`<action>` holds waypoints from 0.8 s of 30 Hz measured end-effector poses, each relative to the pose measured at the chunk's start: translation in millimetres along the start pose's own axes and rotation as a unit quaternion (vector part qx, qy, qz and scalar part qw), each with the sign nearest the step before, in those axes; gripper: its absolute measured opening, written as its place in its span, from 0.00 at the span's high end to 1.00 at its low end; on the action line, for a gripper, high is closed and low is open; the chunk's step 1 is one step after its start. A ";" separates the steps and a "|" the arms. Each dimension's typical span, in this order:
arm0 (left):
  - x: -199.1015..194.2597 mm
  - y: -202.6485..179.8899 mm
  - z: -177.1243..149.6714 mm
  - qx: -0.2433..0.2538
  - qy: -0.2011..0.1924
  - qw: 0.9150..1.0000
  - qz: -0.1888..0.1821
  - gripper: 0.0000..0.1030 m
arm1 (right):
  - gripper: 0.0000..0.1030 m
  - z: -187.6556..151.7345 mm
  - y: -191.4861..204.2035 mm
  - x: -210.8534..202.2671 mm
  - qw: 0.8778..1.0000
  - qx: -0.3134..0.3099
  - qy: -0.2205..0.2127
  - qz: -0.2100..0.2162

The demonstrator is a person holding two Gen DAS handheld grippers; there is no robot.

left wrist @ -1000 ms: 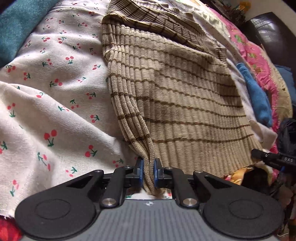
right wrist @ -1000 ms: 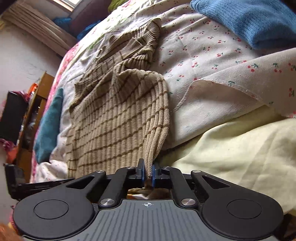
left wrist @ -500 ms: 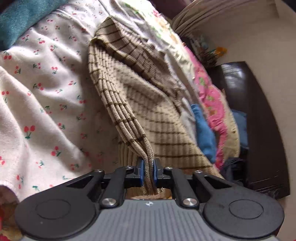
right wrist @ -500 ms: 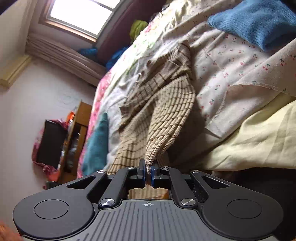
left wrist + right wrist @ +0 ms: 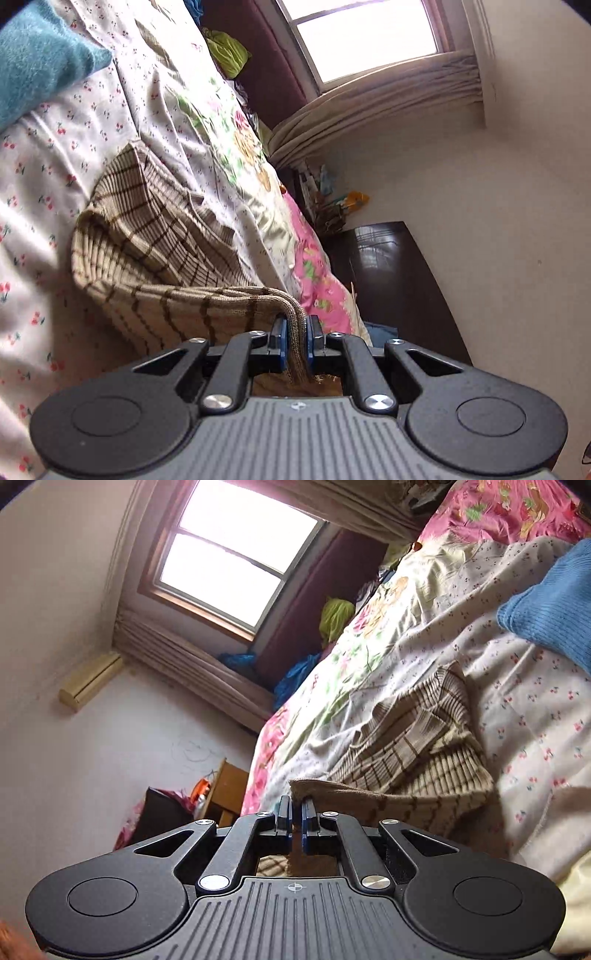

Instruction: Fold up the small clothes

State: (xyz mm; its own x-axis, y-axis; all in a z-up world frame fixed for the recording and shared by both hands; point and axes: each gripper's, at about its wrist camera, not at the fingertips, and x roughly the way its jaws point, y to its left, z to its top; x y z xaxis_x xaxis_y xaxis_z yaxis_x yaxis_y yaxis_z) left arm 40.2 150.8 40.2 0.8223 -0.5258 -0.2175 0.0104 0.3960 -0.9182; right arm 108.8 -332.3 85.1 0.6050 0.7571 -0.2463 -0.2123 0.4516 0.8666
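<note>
On the bed's cherry-print sheet (image 5: 48, 184), the tan striped knit sweater (image 5: 147, 236) lies half raised, its near hem pulled up off the sheet toward both cameras. Left gripper (image 5: 296, 341): pads closed on a thick bunched fold of the hem. Right gripper (image 5: 294, 825): pads nearly together, pinching a thin corner of the same hem; a blue knit garment (image 5: 550, 616) lies on the sheet, apart from the sweater.
</note>
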 end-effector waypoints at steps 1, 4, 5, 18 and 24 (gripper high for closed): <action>7.0 2.6 10.1 0.004 -0.008 1.000 0.001 0.80 | 0.95 10.0 -1.9 13.1 1.000 -0.005 -0.007 -0.003; 30.8 15.3 40.7 0.011 -0.030 0.999 0.015 0.80 | 0.95 42.1 -12.0 55.7 0.999 -0.013 -0.030 -0.022; 41.2 23.1 52.8 0.012 -0.035 0.999 0.022 0.80 | 0.95 52.8 -17.5 72.1 0.999 -0.013 -0.035 -0.032; 144.8 132.2 120.3 -0.012 -0.036 0.983 0.181 0.80 | 0.90 93.1 -132.1 219.2 0.980 0.007 -0.033 -0.198; 123.0 133.4 122.1 -0.032 -0.064 0.986 0.150 0.43 | 0.90 81.1 -122.4 202.1 0.978 -0.048 -0.032 -0.199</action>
State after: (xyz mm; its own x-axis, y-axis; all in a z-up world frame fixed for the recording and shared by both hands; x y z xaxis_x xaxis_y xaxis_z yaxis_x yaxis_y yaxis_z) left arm 212.1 230.9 -68.6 0.8479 -0.2918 -0.4426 -0.2768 0.4683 -0.8391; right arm 319.2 -272.9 -35.6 0.7004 0.4820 -0.5264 -0.0181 0.7493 0.6620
